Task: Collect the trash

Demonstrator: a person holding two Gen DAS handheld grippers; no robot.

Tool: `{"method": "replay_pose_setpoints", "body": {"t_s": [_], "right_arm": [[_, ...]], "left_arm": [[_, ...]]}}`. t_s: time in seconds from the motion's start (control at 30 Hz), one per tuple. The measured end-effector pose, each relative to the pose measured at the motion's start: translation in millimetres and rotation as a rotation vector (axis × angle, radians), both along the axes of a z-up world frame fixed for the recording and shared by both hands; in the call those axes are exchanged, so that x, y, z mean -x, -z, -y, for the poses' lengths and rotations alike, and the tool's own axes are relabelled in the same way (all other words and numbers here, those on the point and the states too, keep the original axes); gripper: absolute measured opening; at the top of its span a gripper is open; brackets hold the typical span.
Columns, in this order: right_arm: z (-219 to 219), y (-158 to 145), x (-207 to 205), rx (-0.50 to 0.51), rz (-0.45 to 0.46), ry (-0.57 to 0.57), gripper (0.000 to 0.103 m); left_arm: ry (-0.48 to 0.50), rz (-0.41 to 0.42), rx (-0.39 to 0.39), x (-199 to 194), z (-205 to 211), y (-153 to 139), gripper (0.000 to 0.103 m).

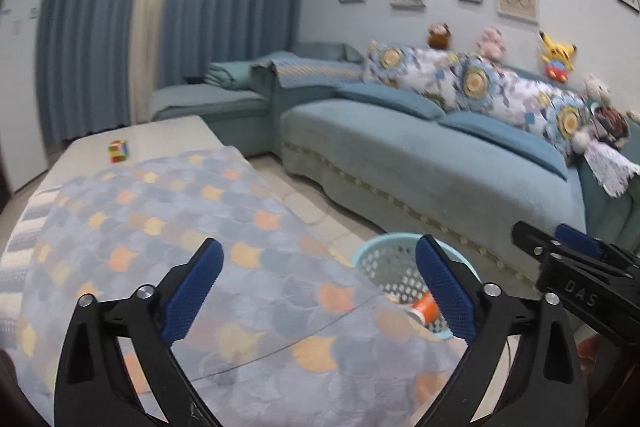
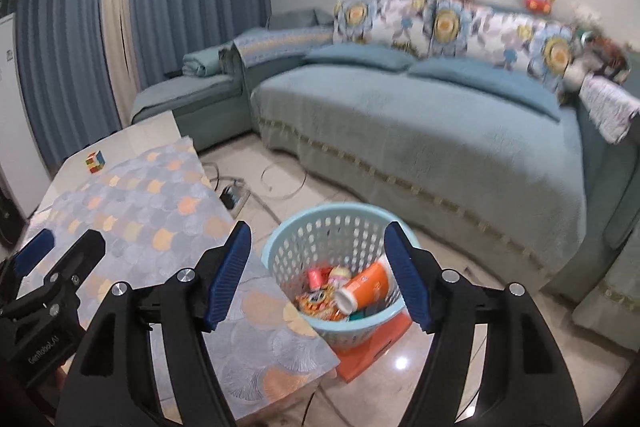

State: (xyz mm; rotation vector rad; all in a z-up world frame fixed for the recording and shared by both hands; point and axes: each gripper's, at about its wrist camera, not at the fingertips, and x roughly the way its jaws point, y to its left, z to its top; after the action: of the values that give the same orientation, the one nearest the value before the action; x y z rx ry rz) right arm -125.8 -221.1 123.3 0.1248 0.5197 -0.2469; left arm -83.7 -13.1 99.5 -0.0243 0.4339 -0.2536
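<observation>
Looking along your left gripper point(image 1: 320, 291), you see its blue pads spread wide with nothing between them, above the scale-patterned cloth point(image 1: 168, 227) covering the low table point(image 1: 176, 133). Past the right-hand pad, the pale blue basket point(image 1: 372, 259) sits on the floor just beside the table's edge, with an orange tube point(image 1: 424, 305) showing inside it. A small coloured cube point(image 1: 119, 151) rests on the bare far end of the table. Your right gripper point(image 1: 576, 247) pokes in from the right edge of this view; from here you can't judge how its jaws stand. The teal sofa point(image 1: 420, 163) stretches behind, soft with blur.

From your right gripper's point(image 2: 318, 275) own camera, its jaws are parted and hold nothing, framing the basket point(image 2: 296, 247) below. The basket stands on an orange base point(image 2: 368, 351), close beside the table corner. Inside lie the orange tube point(image 2: 366, 287), white cap toward you, a red can point(image 2: 314, 277) and what may be a printed snack wrapper point(image 2: 316, 301), too blurred to be sure. Your left gripper point(image 2: 60, 251) shows at the left over the cloth point(image 2: 152, 211). The cube point(image 2: 95, 161) sits far back on the table. A power strip point(image 2: 236, 197) and cables lie on the floor by the sofa point(image 2: 440, 147).
</observation>
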Motion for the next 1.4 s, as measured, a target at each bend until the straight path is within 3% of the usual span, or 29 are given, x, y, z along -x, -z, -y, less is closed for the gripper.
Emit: {"method": "replay_pose_setpoints", "body": {"t_s": [0.13, 0.43, 0.6, 1.0, 1.4], "right_arm": [[-9, 3, 14, 0.041, 0.067, 0.06, 0.065], [-15, 22, 28, 0.097, 0.091, 0.174, 0.065], [-21, 25, 29, 0.109, 0.103, 0.168, 0.065], [-37, 27, 28, 0.132, 0.097, 0.101, 0.069], [-37, 26, 33, 0.121, 0.102, 0.093, 0.071]], "left_arm": [[-0.044, 0.025, -0.054, 7, -1, 9, 0.094], [-0.085, 0.011, -0.032, 10, -22, 10, 0.095], [-0.123, 0.042, -0.063, 15, -28, 6, 0.095], [-0.12, 0.02, -0.079, 16, -24, 8, 0.095], [-0.12, 0.003, -0.057, 15, -25, 9, 0.095]]}}
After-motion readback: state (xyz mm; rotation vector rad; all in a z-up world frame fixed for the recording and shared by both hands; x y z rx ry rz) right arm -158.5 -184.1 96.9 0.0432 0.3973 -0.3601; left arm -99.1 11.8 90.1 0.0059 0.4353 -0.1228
